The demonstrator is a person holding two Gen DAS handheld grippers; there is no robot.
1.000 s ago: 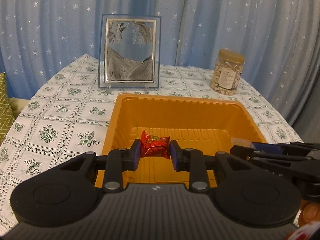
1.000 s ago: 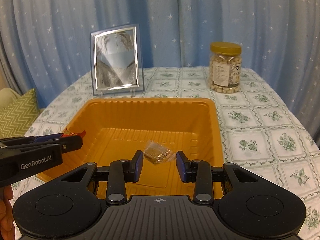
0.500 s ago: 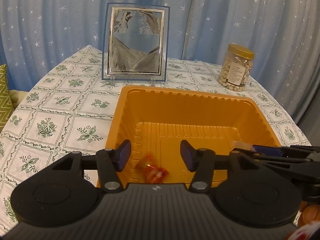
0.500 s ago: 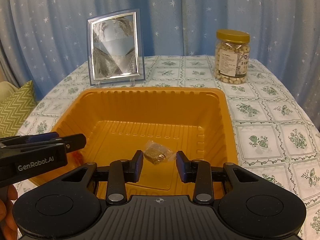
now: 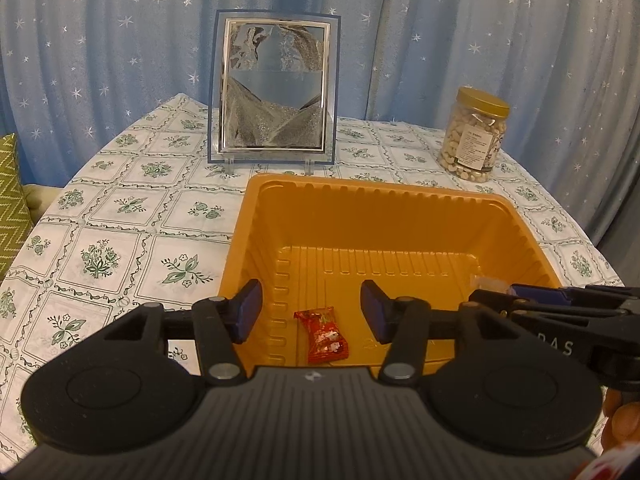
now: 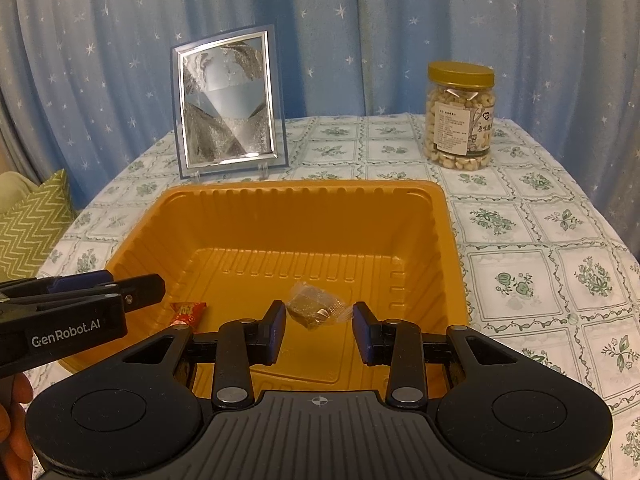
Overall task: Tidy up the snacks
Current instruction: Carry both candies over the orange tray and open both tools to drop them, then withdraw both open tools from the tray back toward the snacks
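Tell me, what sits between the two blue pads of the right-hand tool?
In the right wrist view, a clear-wrapped brown snack sits between the right gripper's pads, its wrapper ends at their tips, above the orange tray.

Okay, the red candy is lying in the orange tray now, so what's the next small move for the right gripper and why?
Probably open the right gripper: its pads pinch the clear-wrapped snack above the orange tray, where the red candy lies below the open left gripper.
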